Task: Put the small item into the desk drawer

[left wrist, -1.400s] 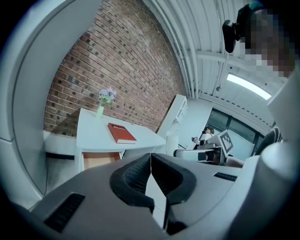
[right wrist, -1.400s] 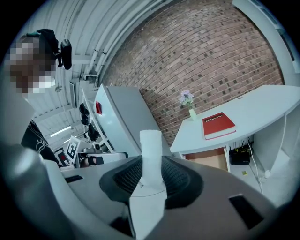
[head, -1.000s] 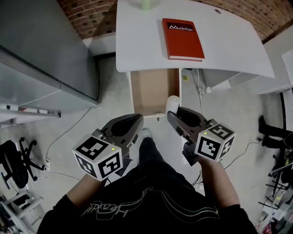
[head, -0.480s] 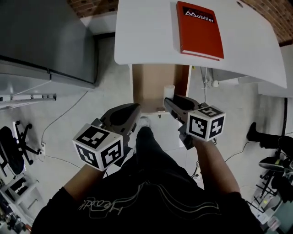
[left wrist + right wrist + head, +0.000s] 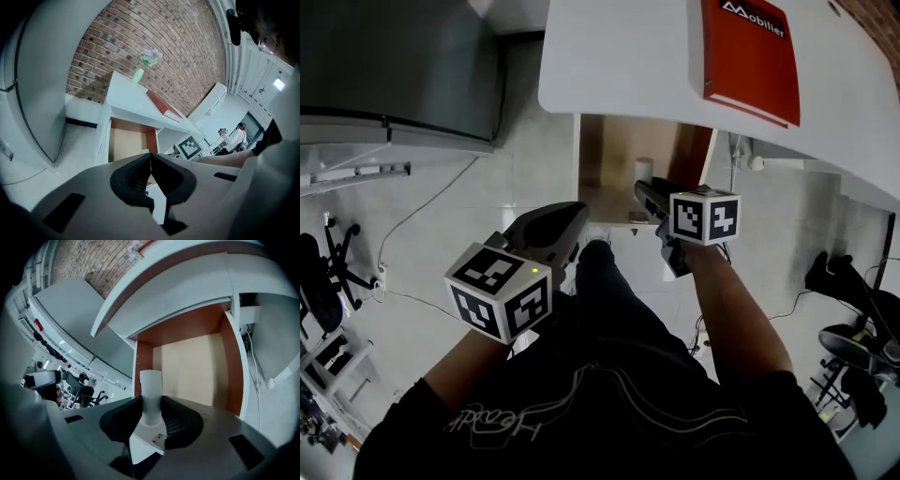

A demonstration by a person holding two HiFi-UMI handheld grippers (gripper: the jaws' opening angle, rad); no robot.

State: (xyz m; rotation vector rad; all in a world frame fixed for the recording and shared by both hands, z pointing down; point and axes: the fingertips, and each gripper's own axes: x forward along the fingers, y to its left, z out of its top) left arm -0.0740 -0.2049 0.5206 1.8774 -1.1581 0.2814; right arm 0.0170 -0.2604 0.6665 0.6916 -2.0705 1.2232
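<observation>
Had the small white cylinder (image 5: 151, 380) pinched between half-parted right gripper (image 5: 150, 401) jaws, hovering over the six o'clock end of the open wooden desk drawer (image 5: 197, 366). Left gripper (image 5: 151, 161) closed, empty, off at eight o'clock. Carrying step, by the look; next called for lowering inside, then releasing.

Office: white desk (image 5: 619, 66), swivel chairs (image 5: 314, 291) (brick wall (image 5: 178, 56) behind).

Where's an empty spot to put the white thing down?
The drawer's tan floor is bare between its reddish side walls. The desk left of the red book is free too. Only the drawer's front is crowded: the right tool holds the white cylinder there.
</observation>
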